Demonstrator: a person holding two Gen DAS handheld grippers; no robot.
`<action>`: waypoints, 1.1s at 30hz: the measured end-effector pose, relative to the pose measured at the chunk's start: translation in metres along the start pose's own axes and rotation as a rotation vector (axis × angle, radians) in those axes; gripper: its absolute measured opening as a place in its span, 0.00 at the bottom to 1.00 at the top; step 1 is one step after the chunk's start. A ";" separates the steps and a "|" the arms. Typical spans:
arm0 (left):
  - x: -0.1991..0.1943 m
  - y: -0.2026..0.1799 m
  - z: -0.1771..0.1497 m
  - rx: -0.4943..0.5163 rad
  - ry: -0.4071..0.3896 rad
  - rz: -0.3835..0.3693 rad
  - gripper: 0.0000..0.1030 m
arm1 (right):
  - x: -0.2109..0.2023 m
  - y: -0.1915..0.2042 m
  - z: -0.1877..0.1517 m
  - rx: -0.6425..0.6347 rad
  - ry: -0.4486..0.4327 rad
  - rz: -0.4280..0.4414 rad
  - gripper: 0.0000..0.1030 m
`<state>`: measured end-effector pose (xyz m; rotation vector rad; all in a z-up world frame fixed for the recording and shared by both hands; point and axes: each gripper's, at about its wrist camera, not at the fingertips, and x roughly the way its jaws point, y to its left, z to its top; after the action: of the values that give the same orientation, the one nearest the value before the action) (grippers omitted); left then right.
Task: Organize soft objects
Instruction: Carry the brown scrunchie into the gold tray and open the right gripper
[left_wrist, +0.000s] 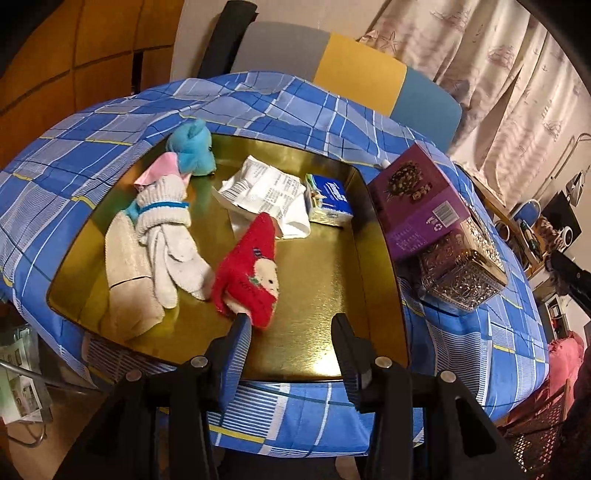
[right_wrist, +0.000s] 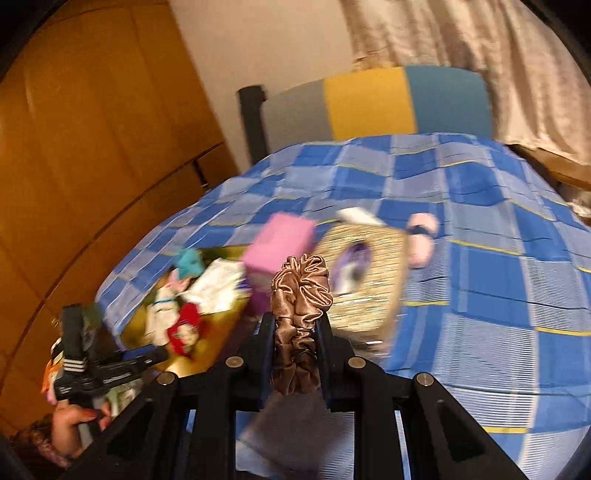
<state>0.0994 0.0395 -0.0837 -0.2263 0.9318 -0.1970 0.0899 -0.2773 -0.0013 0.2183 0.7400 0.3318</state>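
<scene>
A gold tray (left_wrist: 325, 295) on the blue checked cloth holds a red sock (left_wrist: 251, 273), white gloves (left_wrist: 170, 236), a beige cloth (left_wrist: 125, 280), a blue plush toy (left_wrist: 194, 147), a pink cloth (left_wrist: 159, 171), a white packet (left_wrist: 266, 192) and a tissue pack (left_wrist: 328, 201). My left gripper (left_wrist: 291, 325) is open over the tray's near edge, its left finger touching the red sock. My right gripper (right_wrist: 297, 325) is shut on a bronze satin scrunchie (right_wrist: 301, 288), held above the cloth. The tray (right_wrist: 192, 362) shows blurred at the lower left of the right wrist view.
A purple box (left_wrist: 417, 199) leans on a glittery gold box (left_wrist: 461, 269) right of the tray. In the right wrist view a pink soft item (right_wrist: 421, 236) lies on the cloth beyond the gold box (right_wrist: 365, 277). A chair (left_wrist: 332, 66) stands behind the table.
</scene>
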 end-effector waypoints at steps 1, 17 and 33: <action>-0.001 0.003 -0.001 -0.003 0.000 -0.003 0.44 | 0.013 0.020 -0.003 -0.027 0.025 0.030 0.21; -0.014 0.044 -0.006 -0.044 -0.044 0.003 0.44 | 0.156 0.120 -0.004 -0.051 0.218 0.096 0.23; -0.021 0.058 -0.001 -0.108 -0.063 -0.020 0.44 | 0.199 0.127 -0.004 -0.033 0.259 0.003 0.38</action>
<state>0.0906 0.1006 -0.0841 -0.3403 0.8792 -0.1576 0.1966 -0.0862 -0.0884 0.1466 0.9894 0.3791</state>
